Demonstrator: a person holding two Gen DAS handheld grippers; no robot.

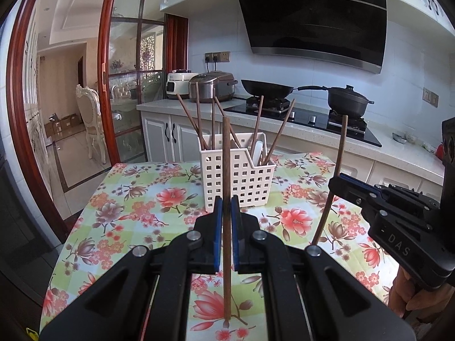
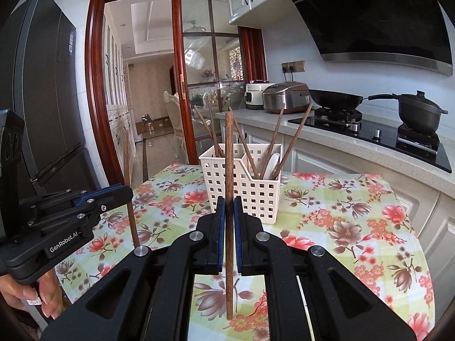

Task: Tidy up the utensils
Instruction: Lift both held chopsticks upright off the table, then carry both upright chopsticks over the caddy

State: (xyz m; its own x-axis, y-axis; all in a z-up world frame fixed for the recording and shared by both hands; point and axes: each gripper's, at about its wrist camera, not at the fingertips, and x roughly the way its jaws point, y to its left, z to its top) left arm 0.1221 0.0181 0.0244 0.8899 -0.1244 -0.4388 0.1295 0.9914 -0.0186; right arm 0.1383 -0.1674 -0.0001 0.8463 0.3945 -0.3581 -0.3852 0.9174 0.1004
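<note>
A white perforated utensil basket [image 1: 241,182] stands on the floral table, holding several brown chopsticks and a white spoon [image 1: 257,149]; it also shows in the right wrist view [image 2: 256,190]. My left gripper [image 1: 226,207] is shut on one upright brown chopstick [image 1: 226,170], a little short of the basket. My right gripper [image 2: 229,207] is shut on another upright chopstick [image 2: 229,156], also in front of the basket. The right gripper shows from the side in the left wrist view [image 1: 338,183], its chopstick [image 1: 339,153] standing through it. The left gripper shows in the right wrist view [image 2: 125,193].
The table has a floral cloth [image 1: 136,199]. Behind it runs a kitchen counter [image 1: 384,145] with a hob, a wok [image 1: 267,88], a lidded pot [image 1: 348,101] and rice cookers [image 1: 212,86]. A dark fridge [image 2: 42,85] stands at left by the doorway.
</note>
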